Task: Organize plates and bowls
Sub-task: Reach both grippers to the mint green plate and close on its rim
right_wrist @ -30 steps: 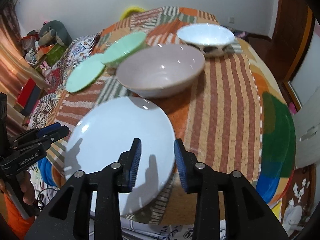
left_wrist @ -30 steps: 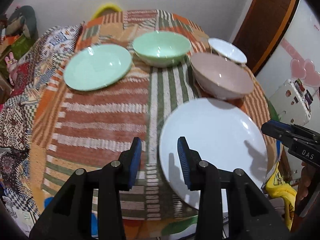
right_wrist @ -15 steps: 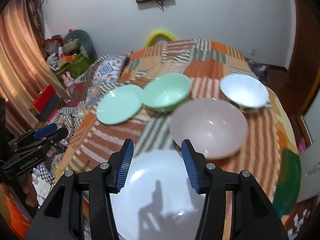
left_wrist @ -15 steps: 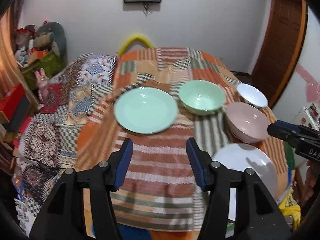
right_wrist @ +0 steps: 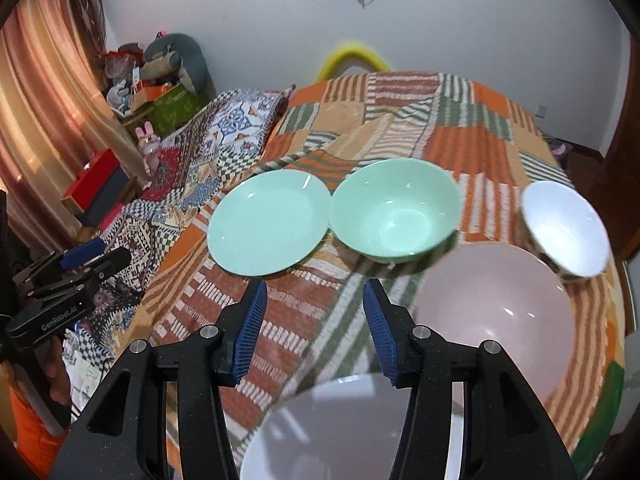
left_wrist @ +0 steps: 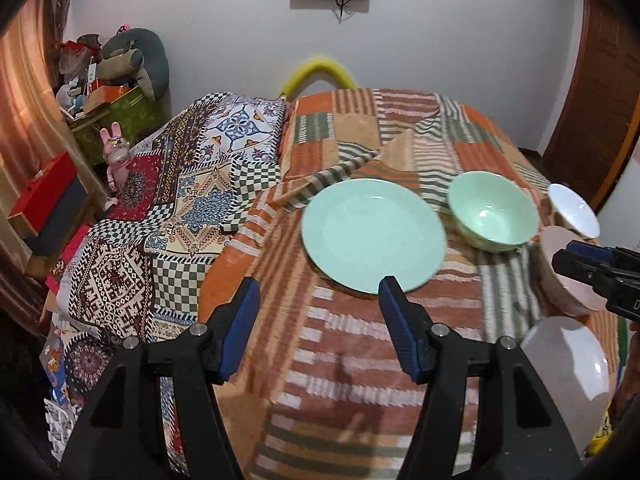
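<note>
On the patchwork-covered round table [left_wrist: 360, 360] lie a mint green plate [left_wrist: 372, 236], a mint green bowl [left_wrist: 492, 210], a small white bowl [left_wrist: 574, 210], a pink bowl [left_wrist: 560, 272] and a white plate [left_wrist: 568, 364]. In the right wrist view the green plate [right_wrist: 268, 226], green bowl [right_wrist: 394, 210], white bowl [right_wrist: 564, 228], pink bowl [right_wrist: 496, 312] and white plate [right_wrist: 340, 432] all show. My left gripper [left_wrist: 316, 316] is open and empty, above the table's near left. My right gripper [right_wrist: 312, 320] is open and empty, above the white plate.
A patterned quilt [left_wrist: 180, 208] drapes over furniture left of the table. Boxes, a red case [left_wrist: 44, 196] and stuffed toys [left_wrist: 128, 56] crowd the left wall. A yellow chair back [left_wrist: 318, 70] stands behind the table. A wooden door [left_wrist: 600, 92] is at the right.
Both grippers have pulled back and up from the white plate and opened wider. The views now take in the whole table and the room's back wall.
</note>
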{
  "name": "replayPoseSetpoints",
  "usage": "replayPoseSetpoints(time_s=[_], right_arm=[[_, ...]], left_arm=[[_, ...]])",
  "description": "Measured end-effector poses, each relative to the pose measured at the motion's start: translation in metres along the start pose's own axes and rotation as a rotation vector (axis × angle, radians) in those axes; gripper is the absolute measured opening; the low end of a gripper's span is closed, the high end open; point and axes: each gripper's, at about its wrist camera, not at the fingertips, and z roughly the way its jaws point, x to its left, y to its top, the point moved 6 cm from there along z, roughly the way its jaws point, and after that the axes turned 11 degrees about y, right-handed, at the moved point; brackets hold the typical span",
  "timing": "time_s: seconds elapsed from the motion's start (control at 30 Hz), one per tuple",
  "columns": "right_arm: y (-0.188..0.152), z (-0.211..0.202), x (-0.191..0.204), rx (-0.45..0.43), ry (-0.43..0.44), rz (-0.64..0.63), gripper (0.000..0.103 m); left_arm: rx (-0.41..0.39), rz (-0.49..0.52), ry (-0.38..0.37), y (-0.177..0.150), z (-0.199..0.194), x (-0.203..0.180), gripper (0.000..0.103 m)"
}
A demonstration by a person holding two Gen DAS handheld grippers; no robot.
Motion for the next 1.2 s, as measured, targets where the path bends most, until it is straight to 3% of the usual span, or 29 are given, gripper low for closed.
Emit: replayPoseSetpoints(time_s=[0.3,0.47,0.63,0.93,1.2], right_arm=[[0.015,0.055,0.0,0.091,0.022,0.009,0.046],[0.012,0.09,0.002,0.173,0.048,0.038,0.046],[0.011,0.112,-0.001,0.218,0.039,0.052,0.046],[0.008,0.134,-0.014,0.262,-0.025,0.06,0.034],[0.011,0.145,-0.023,0.267,-0.027,0.098,0.028]], left_arm=[[0.055,-0.019,-0.034,0.017,0.061,0.016,0.061],[0.13,-0.024,-0.084,0.017,0.106,0.013,0.061],[0.152,-0.037,-0.108,0.02,0.137,0.009,0.06],[0.18,-0.022,-0.134,0.033,0.182,-0.005,0.03],[0.208,-0.009,-0.167,0.038,0.206,-0.02,0.024]])
